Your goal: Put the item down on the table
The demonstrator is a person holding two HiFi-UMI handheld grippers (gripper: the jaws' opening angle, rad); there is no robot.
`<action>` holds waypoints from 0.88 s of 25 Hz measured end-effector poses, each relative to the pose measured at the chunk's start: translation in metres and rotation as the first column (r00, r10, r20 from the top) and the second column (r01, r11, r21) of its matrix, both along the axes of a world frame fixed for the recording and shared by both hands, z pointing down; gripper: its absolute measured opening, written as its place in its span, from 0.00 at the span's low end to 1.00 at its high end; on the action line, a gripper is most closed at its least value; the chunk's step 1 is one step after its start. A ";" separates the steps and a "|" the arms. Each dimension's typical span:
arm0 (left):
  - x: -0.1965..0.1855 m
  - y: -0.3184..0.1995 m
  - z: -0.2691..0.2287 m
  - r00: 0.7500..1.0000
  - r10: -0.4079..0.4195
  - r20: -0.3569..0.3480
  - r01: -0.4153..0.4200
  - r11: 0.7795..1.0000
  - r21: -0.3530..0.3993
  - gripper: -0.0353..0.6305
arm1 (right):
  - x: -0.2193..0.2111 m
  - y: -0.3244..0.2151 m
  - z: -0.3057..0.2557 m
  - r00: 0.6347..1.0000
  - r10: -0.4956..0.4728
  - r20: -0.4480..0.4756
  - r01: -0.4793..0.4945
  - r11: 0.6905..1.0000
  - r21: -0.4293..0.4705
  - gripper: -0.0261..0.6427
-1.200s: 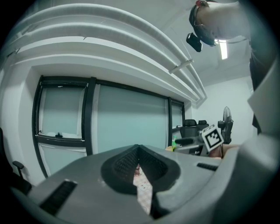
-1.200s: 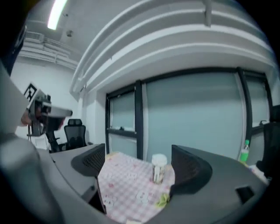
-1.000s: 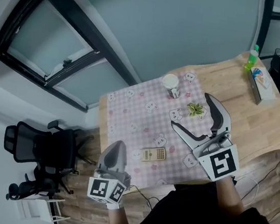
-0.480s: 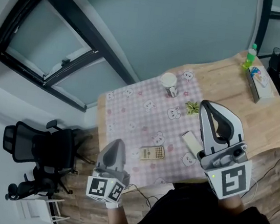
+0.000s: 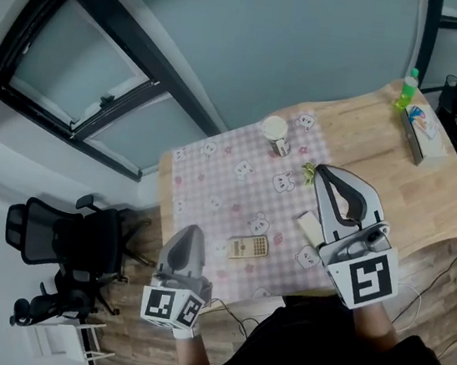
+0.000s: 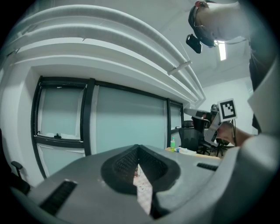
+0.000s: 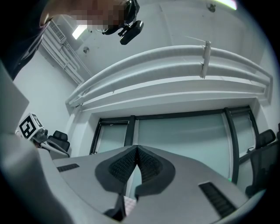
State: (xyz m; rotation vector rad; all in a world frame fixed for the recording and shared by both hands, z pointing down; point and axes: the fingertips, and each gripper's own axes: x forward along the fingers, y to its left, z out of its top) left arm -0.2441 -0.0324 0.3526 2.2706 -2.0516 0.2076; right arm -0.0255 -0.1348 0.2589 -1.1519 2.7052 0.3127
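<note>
Lying flat on the pink checked cloth (image 5: 219,186): one pale rectangular item (image 5: 310,227), its right edge covered in the head view by the right gripper (image 5: 323,175).

- Right gripper: jaws pressed together, nothing between them; held over the cloth's right side, tips close to the small green plant (image 5: 308,174).
- Left gripper (image 5: 192,234): jaws together, nothing clamped; held at the near left edge of the cloth, well apart from the item.
- Calculator (image 5: 250,248): flat on the cloth, between the two grippers.
- White cup (image 5: 276,131): upright at the cloth's far edge.
- Wooden table (image 5: 381,178): bare at the right, bearing a green bottle (image 5: 409,87) and a box (image 5: 421,133) in the far corner.
- Office chair (image 5: 64,239): on the floor, left of the table.
</note>
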 end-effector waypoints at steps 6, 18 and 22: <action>-0.001 0.001 -0.001 1.000 -0.002 -0.002 0.002 1.000 -0.001 0.05 | -0.006 0.001 0.003 0.999 -0.011 -0.036 0.011 1.000 -0.012 0.07; 0.004 0.002 0.002 1.000 0.000 -0.009 0.000 1.000 0.001 0.05 | -0.007 0.009 0.002 0.999 -0.033 -0.042 0.032 0.999 -0.012 0.07; 0.002 0.002 -0.001 1.000 -0.005 -0.015 0.005 1.000 0.005 0.05 | -0.008 0.008 0.000 0.998 -0.039 -0.050 0.039 0.999 -0.008 0.07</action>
